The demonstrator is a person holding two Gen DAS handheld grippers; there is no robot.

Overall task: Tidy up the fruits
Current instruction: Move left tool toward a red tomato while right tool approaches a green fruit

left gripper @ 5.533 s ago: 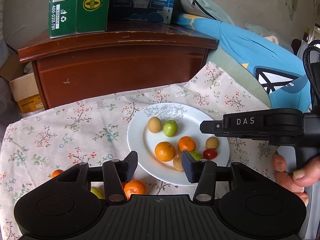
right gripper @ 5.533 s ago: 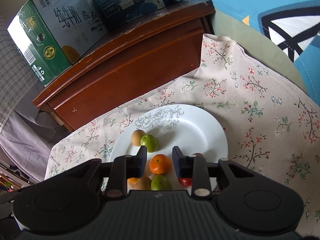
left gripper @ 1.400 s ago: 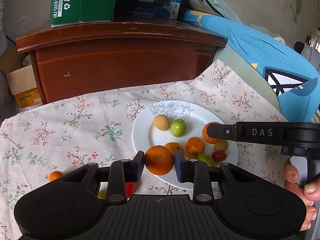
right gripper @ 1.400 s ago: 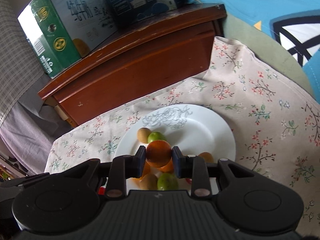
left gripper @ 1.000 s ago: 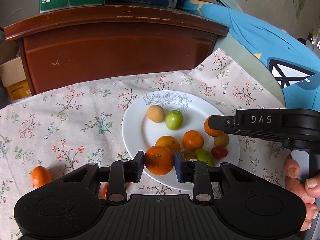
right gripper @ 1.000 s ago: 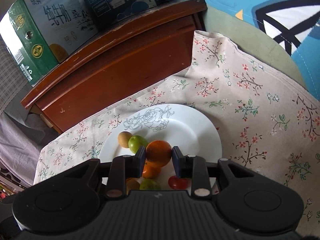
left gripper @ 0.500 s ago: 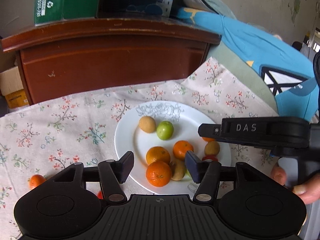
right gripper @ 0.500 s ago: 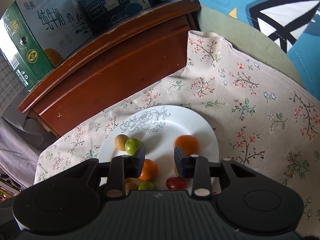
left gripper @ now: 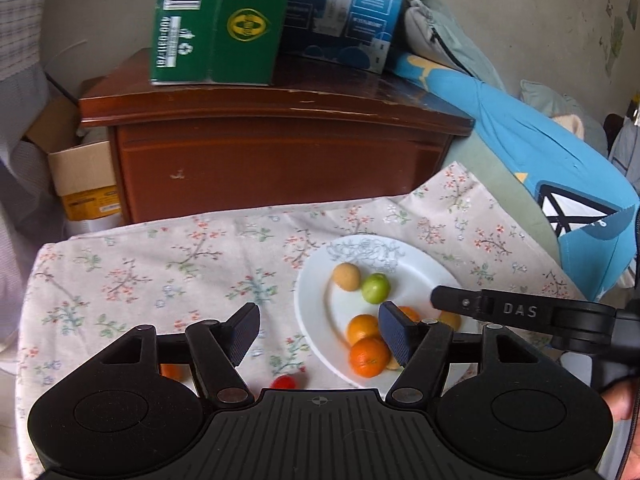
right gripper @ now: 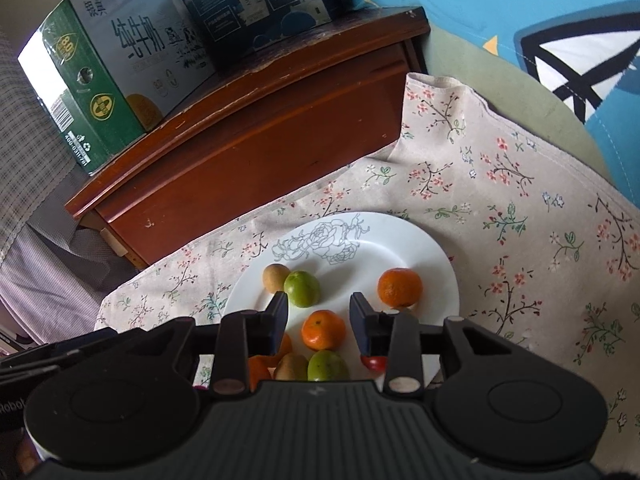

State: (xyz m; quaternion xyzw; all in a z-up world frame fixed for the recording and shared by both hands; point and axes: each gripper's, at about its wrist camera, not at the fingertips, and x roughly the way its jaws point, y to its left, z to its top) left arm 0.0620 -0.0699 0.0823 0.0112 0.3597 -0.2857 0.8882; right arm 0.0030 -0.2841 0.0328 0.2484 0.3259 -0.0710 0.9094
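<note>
**Loose fruit left on the cloth as both grippers stand empty**

While the plate (left gripper: 320, 280) already carries most of the fruit, two pieces lie off it on the floral cloth (left gripper: 160, 264): a small red fruit (left gripper: 285, 381) and an orange one (left gripper: 172, 371) half hidden behind the left gripper (left gripper: 316, 330). Its jaws have just been opening and stand wide apart with nothing between them. The right gripper (right gripper: 319, 316) has its jaws a little apart, also just opened slightly, pressing on nothing, with a tangerine (right gripper: 323, 329) on the plate showing through the gap.

The risk, as I judge it, is crowding: the fruit sits bunched at the plate's near side, so another piece set there could nudge a round one over the rim. The hidden orange piece may also be missed or knocked.

Only the left wrist view shows the stray fruit and the right gripper's body (left gripper: 520, 312) over the plate. Only the right wrist view shows the lone tangerine (right gripper: 399, 287) at the far right rim clearly.
</note>
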